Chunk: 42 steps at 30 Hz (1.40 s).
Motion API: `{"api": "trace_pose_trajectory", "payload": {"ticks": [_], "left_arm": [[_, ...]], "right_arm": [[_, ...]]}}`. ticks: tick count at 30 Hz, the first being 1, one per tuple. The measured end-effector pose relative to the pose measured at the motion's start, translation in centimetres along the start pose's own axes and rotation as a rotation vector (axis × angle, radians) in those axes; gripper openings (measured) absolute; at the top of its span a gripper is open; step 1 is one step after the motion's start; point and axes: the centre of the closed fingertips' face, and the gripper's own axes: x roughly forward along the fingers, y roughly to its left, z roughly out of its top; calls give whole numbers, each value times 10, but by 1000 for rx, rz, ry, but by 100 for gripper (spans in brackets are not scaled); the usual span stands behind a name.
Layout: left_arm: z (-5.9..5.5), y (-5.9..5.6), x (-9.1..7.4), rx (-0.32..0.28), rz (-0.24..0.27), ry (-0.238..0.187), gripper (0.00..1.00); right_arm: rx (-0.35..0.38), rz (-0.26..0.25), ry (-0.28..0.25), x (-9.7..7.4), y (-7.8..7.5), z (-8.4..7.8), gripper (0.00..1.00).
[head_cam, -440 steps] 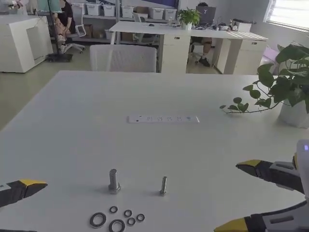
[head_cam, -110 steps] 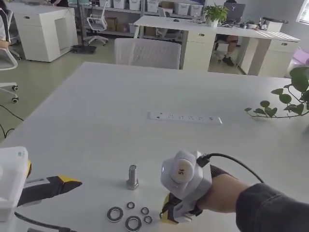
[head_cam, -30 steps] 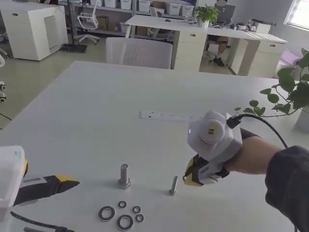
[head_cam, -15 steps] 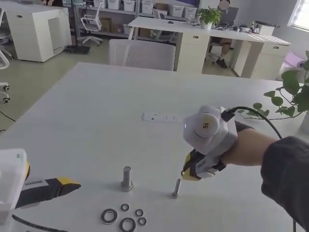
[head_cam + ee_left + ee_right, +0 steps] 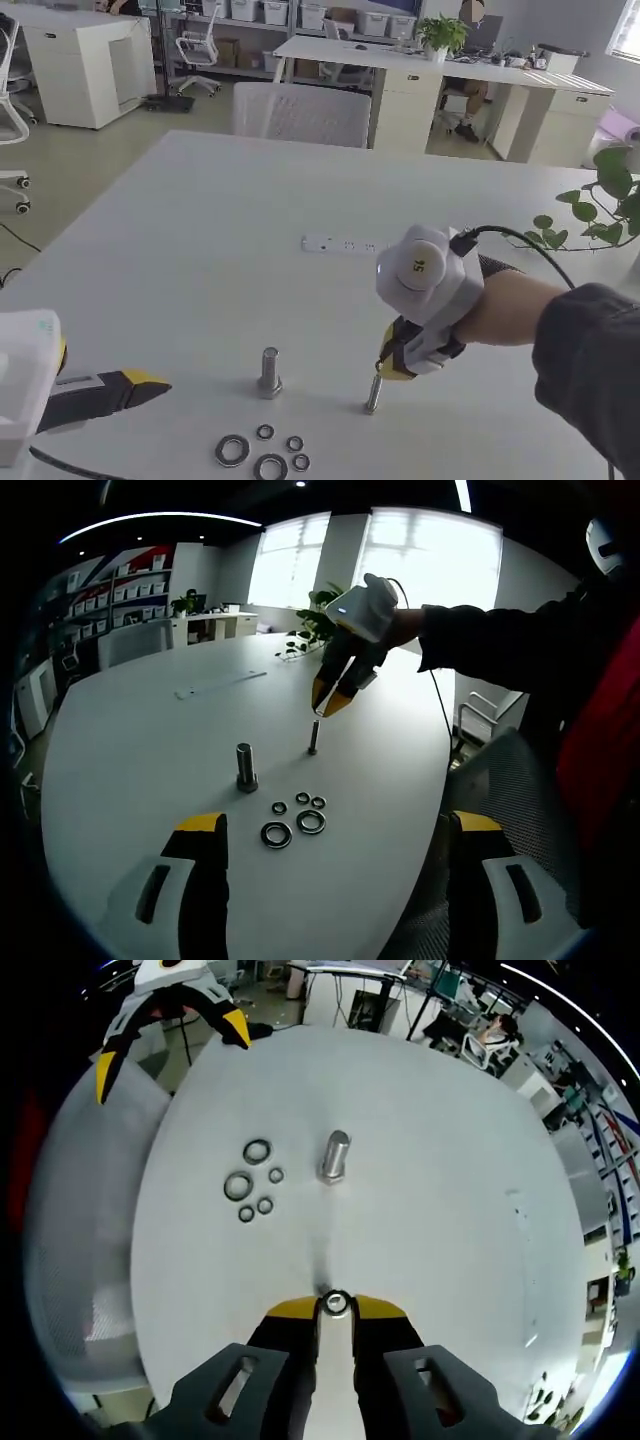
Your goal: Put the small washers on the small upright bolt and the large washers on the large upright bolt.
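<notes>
Right gripper [image 5: 388,368]: a hand holds it at the middle right of the head view, with the yellow tips pointing down. The two jaws pinch one small washer [image 5: 336,1303] - a little ring at the bottom middle of the right gripper view.
Small bolt [image 5: 373,393]: it stands up straight on the white table [image 5: 200,250], right under the right gripper's tips. I cannot tell if the small washer touches its top.
Large bolt [image 5: 269,372]: it stands up straight too, to the left of the small bolt and a bit apart from it.
Large washers [image 5: 232,450]: two big rings lie flat at the bottom middle of the head view, just below the large bolt.
Small washers [image 5: 294,443]: three little rings lie flat right beside the big ones, all in one close bunch.
Left gripper [image 5: 335,825]: its jaws are spread wide apart at the bottom of the left gripper view. The bunch of rings lies on the table just ahead of them. In the head view it sits at the lower left, with a yellow tip pointing toward the bolts.
Far side of the table: a long white power strip [image 5: 340,244] lies flat in the middle - a green plant [image 5: 600,195] is at the right edge.
</notes>
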Motion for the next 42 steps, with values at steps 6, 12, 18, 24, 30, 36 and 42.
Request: {"api": "trace_pose_trajectory", "payload": {"ticks": [6,12,18,24,30,36,42], "left_arm": [[-1,1,0,-4,3,1,91],[-2,2,0,-8,6,0,91],[-2,3,0,-11,7,1,91],[-1,4,1,-13,9,-1,91],[-2,4,1,-15,9,1,91],[-2,5,1,-18,12,0,90],[-2,5,2,-18,12,1,90]], "right_arm": [[-4,12,8,4,0,0,12],[-4,23,14,8,0,-1,12],[-5,30,21,11,-1,-3,12],[-3,36,25,13,0,-5,12],[0,42,28,16,-1,-7,12],[6,50,32,21,1,-8,12],[14,56,33,25,2,-10,12]]}}
